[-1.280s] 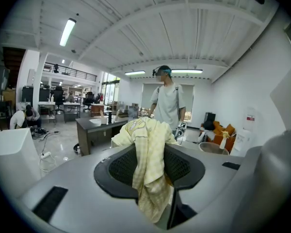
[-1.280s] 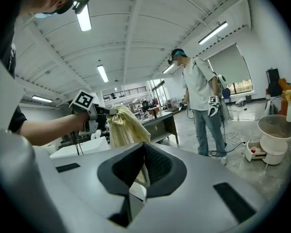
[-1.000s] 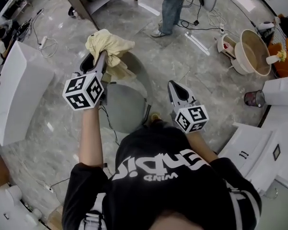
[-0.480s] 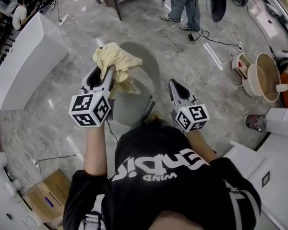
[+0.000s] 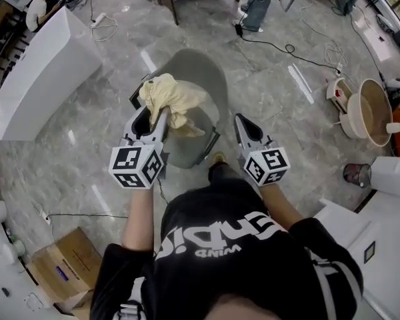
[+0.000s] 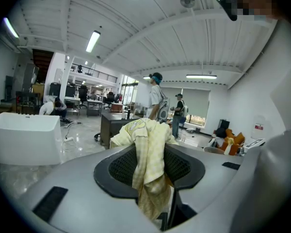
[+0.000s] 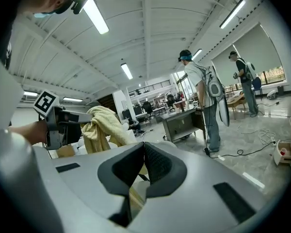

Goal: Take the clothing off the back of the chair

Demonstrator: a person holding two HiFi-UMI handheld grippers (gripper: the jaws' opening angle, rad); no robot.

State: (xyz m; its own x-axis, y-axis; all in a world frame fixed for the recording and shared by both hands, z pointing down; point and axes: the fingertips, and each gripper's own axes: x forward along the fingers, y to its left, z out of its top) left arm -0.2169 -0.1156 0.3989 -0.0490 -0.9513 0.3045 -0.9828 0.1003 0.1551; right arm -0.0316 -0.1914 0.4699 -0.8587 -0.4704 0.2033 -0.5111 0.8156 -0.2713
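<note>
Yellow clothing point(image 5: 175, 97) pinched between jaws of left gripper point(image 5: 159, 115), above grey chair point(image 5: 210, 85); jaws of right gripper point(image 5: 243, 121) together, empty.

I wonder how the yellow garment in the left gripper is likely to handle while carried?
Probably floppy: the yellow garment bunches beyond the left gripper and droops in loose folds between its jaws. Likely light, since a pinch on one fold carries it all. Its dangling end might snag on the grey chair beneath.
</note>
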